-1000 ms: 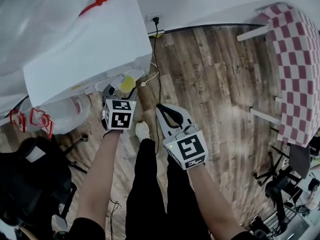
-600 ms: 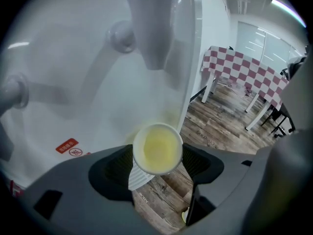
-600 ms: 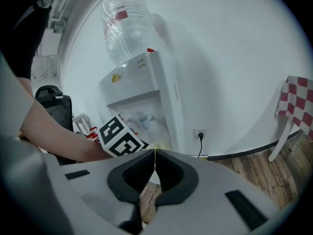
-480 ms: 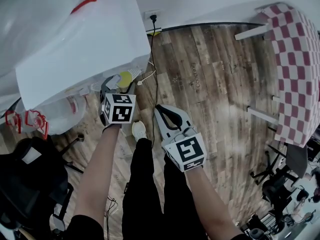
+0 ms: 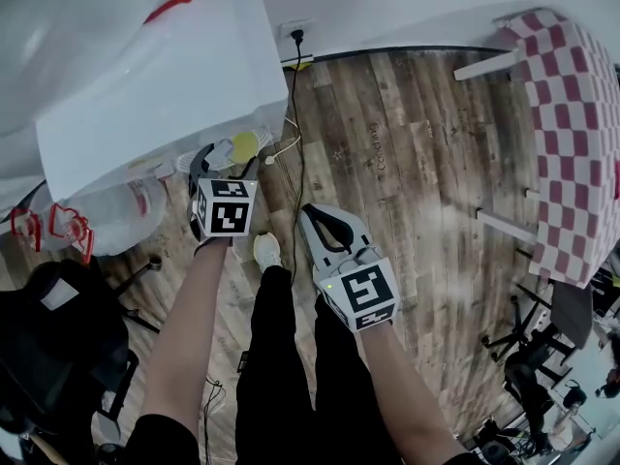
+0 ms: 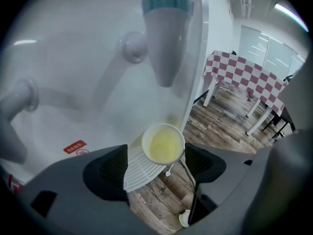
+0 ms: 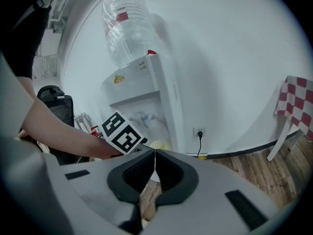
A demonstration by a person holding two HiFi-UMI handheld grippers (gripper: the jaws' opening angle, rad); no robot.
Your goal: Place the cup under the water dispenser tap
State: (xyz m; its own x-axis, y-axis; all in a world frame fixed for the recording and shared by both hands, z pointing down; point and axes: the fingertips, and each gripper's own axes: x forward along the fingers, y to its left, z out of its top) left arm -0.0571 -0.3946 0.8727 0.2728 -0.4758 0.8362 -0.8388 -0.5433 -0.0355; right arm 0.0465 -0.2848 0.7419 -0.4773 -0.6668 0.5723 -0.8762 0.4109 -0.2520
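Cup: the small pale-yellow round cup (image 6: 163,145) stands on the white slatted drip tray (image 6: 138,174), with the white cone-shaped tap (image 6: 165,43) at its 12 o'clock.
Left tool (image 6: 159,161): its jaws have just been opening and stand wide, with the cup between their tips and neither pad pressing it.
Right tool (image 7: 154,153): closed and empty, at the left tool's 4 o'clock.

One cup (image 6: 163,145), one water dispenser (image 5: 165,76), two grippers (image 5: 221,160) (image 5: 310,211), one checked table (image 5: 572,114).
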